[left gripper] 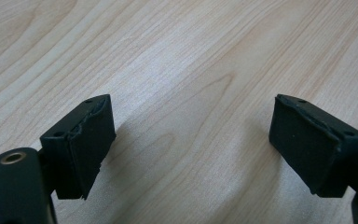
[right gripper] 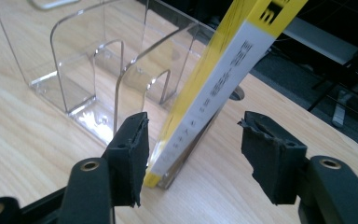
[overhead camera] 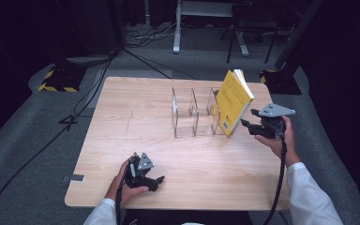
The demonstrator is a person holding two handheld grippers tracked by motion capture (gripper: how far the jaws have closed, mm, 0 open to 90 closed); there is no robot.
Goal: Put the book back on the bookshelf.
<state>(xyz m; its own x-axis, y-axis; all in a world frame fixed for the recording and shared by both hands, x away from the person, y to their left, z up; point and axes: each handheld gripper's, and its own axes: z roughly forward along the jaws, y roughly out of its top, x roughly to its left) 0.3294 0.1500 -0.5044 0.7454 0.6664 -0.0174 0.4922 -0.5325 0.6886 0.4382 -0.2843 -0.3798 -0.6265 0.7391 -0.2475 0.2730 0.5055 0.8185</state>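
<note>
Book (right gripper: 214, 88) leans in clear rack (right gripper: 98, 70), right gripper (right gripper: 193, 154) fingers apart.

The yellow book (right gripper: 223, 79) bears print on its white spine — too blurred to read.

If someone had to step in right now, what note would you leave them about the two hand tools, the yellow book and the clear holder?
Right gripper: open; yellow paperback book stands between its jaws, pads not pressing.
Left gripper: open, holding nothing, low over the wooden table at the near edge.
Book leans tilted in the end slot of the clear acrylic divider rack; the other slots hold nothing.
Done: book slotted in.
Left: probably draw the right gripper back and check the book stays put.
</note>
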